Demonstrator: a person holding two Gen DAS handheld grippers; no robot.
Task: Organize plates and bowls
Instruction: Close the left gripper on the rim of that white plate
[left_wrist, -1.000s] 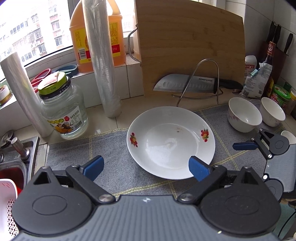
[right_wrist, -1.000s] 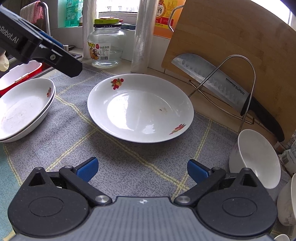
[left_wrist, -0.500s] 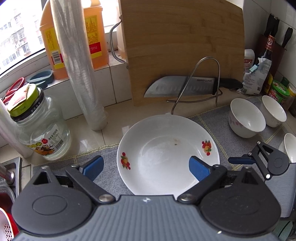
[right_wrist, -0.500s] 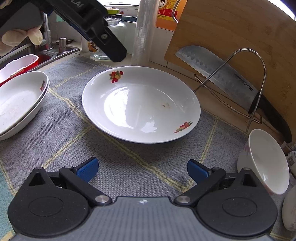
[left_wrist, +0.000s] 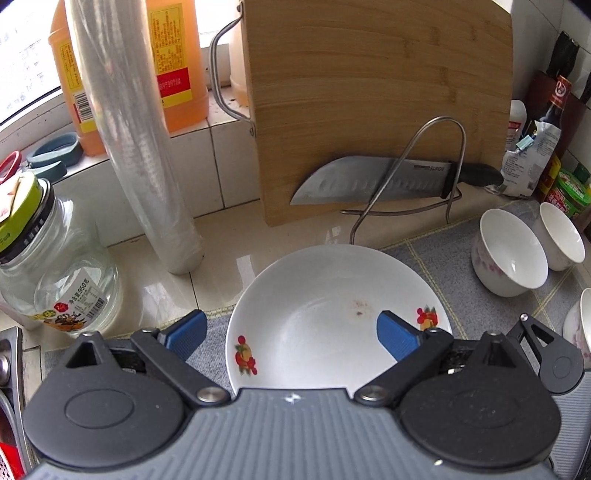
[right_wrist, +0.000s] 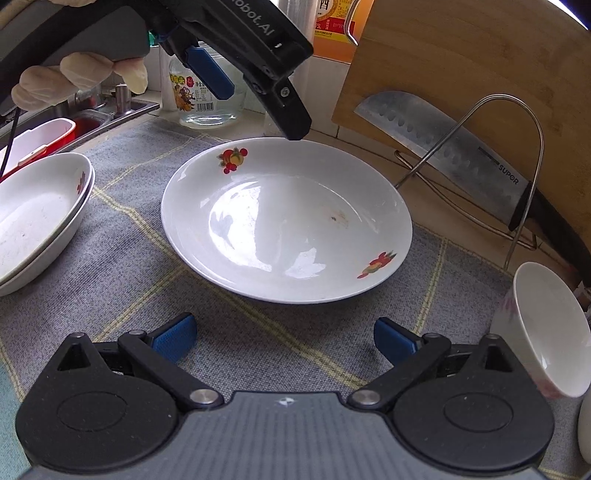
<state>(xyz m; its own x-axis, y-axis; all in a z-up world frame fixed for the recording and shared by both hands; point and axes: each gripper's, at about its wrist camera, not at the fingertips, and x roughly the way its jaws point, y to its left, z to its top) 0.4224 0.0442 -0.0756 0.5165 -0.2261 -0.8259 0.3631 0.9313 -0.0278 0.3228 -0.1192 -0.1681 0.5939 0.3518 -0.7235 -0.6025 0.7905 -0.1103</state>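
A: Stock, left to right?
B: Stacked plates (right_wrist: 35, 218); fruit-patterned plate (right_wrist: 286, 221) mid-mat (right_wrist: 122, 266) on the table; bowl (right_wrist: 543, 328).
A: Hand-held grippers?
B: Left hand-held gripper (left_wrist: 291, 334) over the plate, right hand-held gripper (right_wrist: 284, 336) just short; both spread wide, empty.

1. Plate (right_wrist: 286, 221) lies on the mat (right_wrist: 122, 266), straight ahead of the right gripper (right_wrist: 284, 338), apart from its fingers.
2. Left gripper (left_wrist: 290, 332) hangs over the plate's near-left rim; one finger over the bowl of the plate, the other outside, over the mat edge.
3. Stacked plates (right_wrist: 35, 218) lie left of the right gripper, on the mat.
4. Bowl (right_wrist: 546, 328) sits right of the right gripper; a second bowl (left_wrist: 561, 236) just beyond it.
5. Cutting board (left_wrist: 376, 107) stands behind the plate; knife (left_wrist: 388, 181) in a wire rack (left_wrist: 424, 155) leans against it.
6. Jar (left_wrist: 51, 266) and film roll (left_wrist: 136, 136) stand ahead-left of the left gripper, off the mat.
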